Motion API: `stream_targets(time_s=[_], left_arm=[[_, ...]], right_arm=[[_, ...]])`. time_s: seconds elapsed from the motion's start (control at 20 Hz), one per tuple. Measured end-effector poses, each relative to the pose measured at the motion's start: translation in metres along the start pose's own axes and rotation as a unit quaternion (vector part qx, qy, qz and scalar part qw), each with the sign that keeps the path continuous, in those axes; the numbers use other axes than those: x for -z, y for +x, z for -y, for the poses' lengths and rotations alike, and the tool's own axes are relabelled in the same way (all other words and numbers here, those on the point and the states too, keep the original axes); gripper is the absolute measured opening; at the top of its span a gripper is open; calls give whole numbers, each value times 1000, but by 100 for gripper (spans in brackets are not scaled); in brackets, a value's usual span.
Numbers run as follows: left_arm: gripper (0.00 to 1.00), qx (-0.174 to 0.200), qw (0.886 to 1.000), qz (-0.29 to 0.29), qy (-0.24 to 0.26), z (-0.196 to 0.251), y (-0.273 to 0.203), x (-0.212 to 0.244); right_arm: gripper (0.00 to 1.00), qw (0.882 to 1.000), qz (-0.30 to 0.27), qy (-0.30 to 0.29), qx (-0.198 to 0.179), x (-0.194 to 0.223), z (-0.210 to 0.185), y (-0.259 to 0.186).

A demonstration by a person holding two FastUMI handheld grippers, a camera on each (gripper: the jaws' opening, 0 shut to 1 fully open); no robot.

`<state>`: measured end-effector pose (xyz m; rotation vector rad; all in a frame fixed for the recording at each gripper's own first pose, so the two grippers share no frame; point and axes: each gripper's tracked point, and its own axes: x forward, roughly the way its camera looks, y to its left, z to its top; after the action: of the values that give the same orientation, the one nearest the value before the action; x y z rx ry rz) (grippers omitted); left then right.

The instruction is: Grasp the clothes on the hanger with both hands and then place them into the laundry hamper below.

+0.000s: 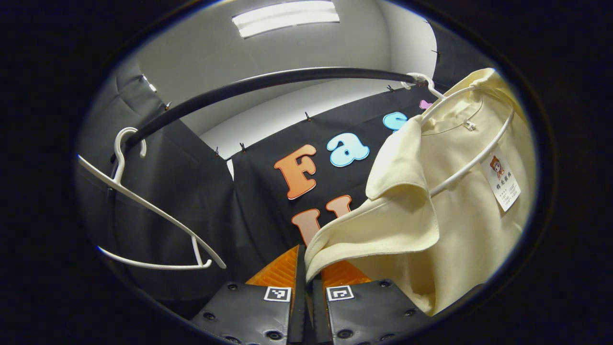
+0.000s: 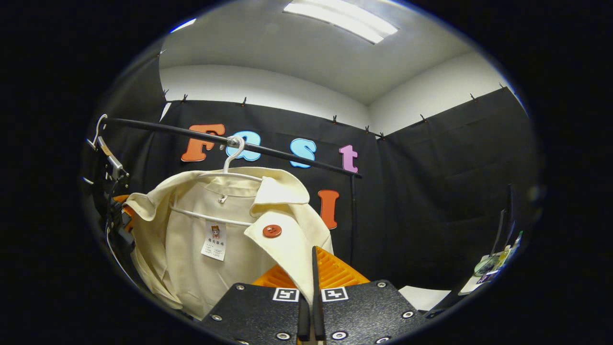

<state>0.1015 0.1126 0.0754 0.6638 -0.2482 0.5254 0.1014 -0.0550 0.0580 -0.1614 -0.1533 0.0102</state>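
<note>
A cream jacket (image 1: 459, 215) hangs on a white hanger (image 1: 471, 160) hooked over the black rail (image 1: 268, 81). My left gripper (image 1: 306, 263) is shut on the jacket's left collar edge, and the cloth drapes over one orange finger (image 1: 278, 272). In the right gripper view the jacket (image 2: 191, 239) hangs open on its hanger (image 2: 210, 213), with a red button (image 2: 272, 231) on the lapel. My right gripper (image 2: 310, 270) is shut on that lapel's front edge, which runs down between the jaws. The left gripper (image 2: 117, 211) shows at the jacket's far side.
An empty white hanger (image 1: 143, 206) hangs at the left end of the rail. The rail (image 2: 287, 155) ends at a vertical black post (image 2: 353, 215). A small table with clutter (image 2: 488, 268) stands at the far right, beside a white surface (image 2: 421, 294).
</note>
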Motion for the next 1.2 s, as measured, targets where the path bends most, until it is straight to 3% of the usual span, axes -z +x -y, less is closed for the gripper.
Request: stream_targets(time_s=[0.35, 0.7, 1.0, 1.2], left_arm=[[13, -6, 1000, 0, -4, -9, 39, -1], [10, -6, 999, -10, -35, -4, 66, 4], [13, 7, 998, -24, -51, 14, 77, 17], [13, 5, 998, -29, -55, 15, 78, 24]], right_arm=[[2, 999, 30, -3, 28, -40, 47, 22], [2, 997, 58, 14, 54, -79, 98, 82], [2, 997, 27, 37, 55, -51, 121, 159], [2, 997, 3, 52, 48, -15, 116, 162]])
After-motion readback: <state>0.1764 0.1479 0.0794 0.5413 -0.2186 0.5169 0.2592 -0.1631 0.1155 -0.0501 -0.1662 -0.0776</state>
